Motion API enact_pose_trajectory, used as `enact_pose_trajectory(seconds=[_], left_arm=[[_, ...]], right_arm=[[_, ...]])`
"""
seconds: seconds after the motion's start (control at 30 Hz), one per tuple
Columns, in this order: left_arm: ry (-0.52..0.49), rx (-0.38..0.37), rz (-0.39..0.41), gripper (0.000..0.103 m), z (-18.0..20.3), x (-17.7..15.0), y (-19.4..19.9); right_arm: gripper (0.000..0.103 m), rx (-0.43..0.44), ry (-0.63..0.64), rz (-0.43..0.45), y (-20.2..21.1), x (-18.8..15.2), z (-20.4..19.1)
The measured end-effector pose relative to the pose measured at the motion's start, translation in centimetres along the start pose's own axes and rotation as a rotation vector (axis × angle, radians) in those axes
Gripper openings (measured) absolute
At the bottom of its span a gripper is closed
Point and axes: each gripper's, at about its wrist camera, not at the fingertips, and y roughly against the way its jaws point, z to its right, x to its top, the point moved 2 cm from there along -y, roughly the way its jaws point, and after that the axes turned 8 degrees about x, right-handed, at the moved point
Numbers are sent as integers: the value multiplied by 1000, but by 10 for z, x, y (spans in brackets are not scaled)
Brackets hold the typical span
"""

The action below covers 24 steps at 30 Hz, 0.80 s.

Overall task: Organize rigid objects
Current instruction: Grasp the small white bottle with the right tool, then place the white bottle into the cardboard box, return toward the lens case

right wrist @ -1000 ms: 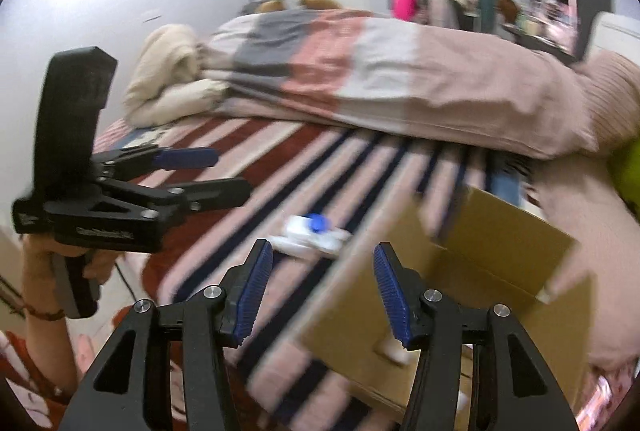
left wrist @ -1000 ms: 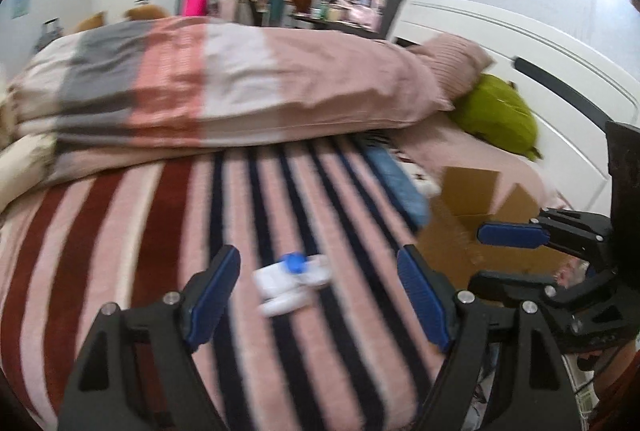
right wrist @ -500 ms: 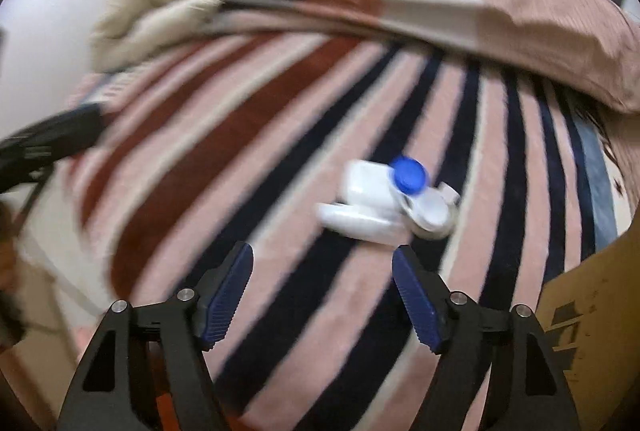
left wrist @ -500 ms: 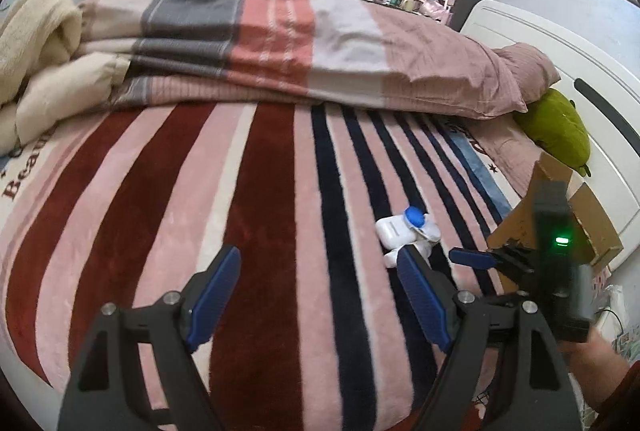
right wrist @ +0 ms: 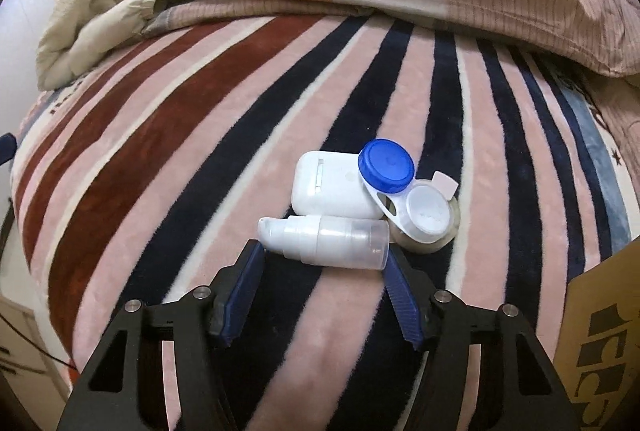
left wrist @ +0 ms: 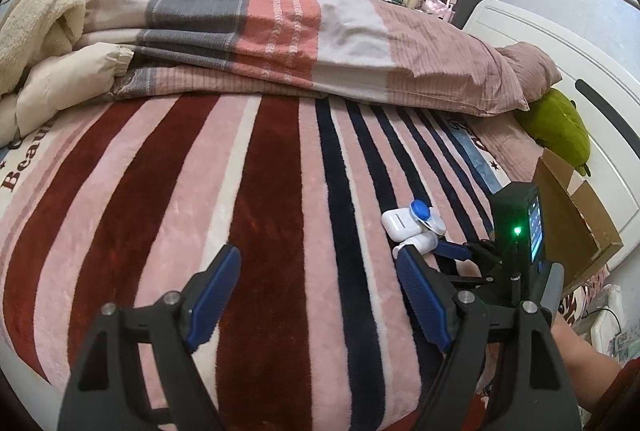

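A small cluster lies on the striped blanket: a white pump bottle on its side, a white earbud case, a lens case with a blue cap, and a clear tape roll under it. My right gripper is down at the bottle. Its jaws are closing, with one fingertip at each end of the bottle and no firm press visible. My left gripper hangs open and empty over the blanket, left of the cluster. From there the right gripper shows beside the bottle.
An open cardboard box stands at the bed's right edge, also seen as a flap in the right wrist view. A folded duvet and cream blanket fill the far side. A green plush lies by the headboard.
The right gripper came down from over the box to the cluster, and its jaws widened, then narrowed around the bottle. The left gripper swung left and lower, then held still.
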Motion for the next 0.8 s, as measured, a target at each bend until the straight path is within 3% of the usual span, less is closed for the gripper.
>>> enact_pose_trajectory(seconds=[0.17,0.27,0.33,0.43,0.57,0.8], left_arm=[[-24,-91,-1,78,22,5,6],[-65,-119,-7,78,48,8,8],[-67,-183,-10,77,64,10,11],[-74,-291,-8,60,91,17,20],[-119,-348,8,30,130,27,31],[-238,-395,15,30,206,40,36]], right_arm=[[56,84,52,36,28,-1,-15],[56,152,113,91,62,1,-31],[56,186,167,136,87,2,-41],[56,224,234,199,126,2,-48],[56,215,271,268,165,-3,-42],[56,130,251,334,212,-16,7]])
